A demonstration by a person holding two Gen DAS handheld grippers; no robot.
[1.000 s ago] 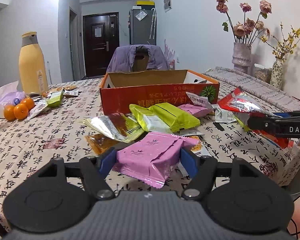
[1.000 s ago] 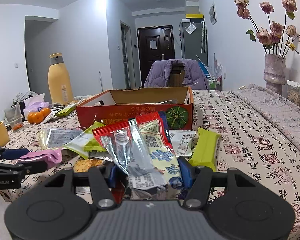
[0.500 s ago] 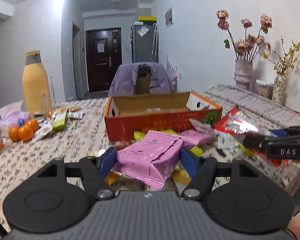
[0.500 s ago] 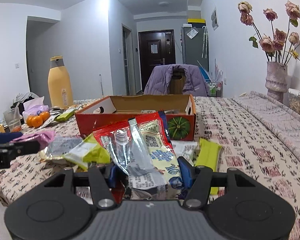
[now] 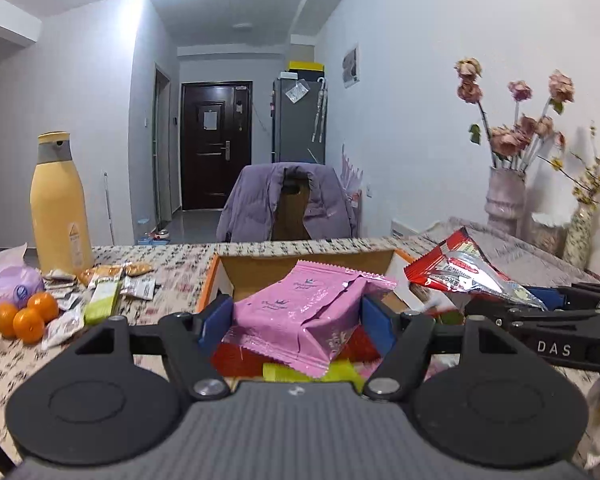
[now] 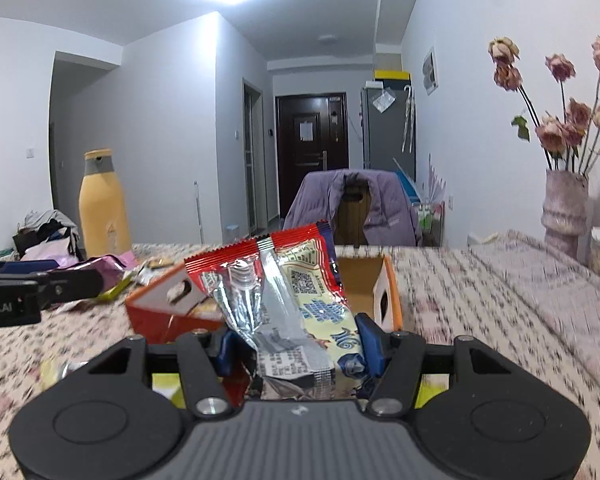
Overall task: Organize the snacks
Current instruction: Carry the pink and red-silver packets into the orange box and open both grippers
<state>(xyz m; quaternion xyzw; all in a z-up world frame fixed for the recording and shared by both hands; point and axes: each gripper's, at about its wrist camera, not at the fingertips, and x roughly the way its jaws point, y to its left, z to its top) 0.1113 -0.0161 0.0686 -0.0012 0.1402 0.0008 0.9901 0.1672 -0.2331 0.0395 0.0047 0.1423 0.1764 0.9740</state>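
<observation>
A pink snack packet (image 5: 300, 312) sits clamped between the blue pads of my left gripper (image 5: 296, 322), lifted above the table in front of the open orange cardboard box (image 5: 224, 276). My right gripper (image 6: 294, 346) is shut on a red and silver snack bag (image 6: 284, 288), also raised, with the box (image 6: 388, 296) just behind it. In the left wrist view the right gripper (image 5: 548, 300) and its red bag (image 5: 460, 270) show at the right. In the right wrist view the left gripper (image 6: 56, 276) with its pink packet (image 6: 108, 262) shows at the left.
Loose green and red packets (image 5: 300, 370) lie on the patterned tablecloth (image 6: 480, 300) below. A tall yellow bottle (image 5: 60, 208), oranges (image 5: 24, 316) and small wrappers (image 5: 100, 296) stand at the left. Vases with dried flowers (image 5: 504, 196) are at the right, a chair with a purple jacket (image 5: 288, 208) behind.
Both grippers have risen off the table and moved toward the box, each carrying its packet. The loose snacks have dropped low in view and the box now sits right behind the packets.
</observation>
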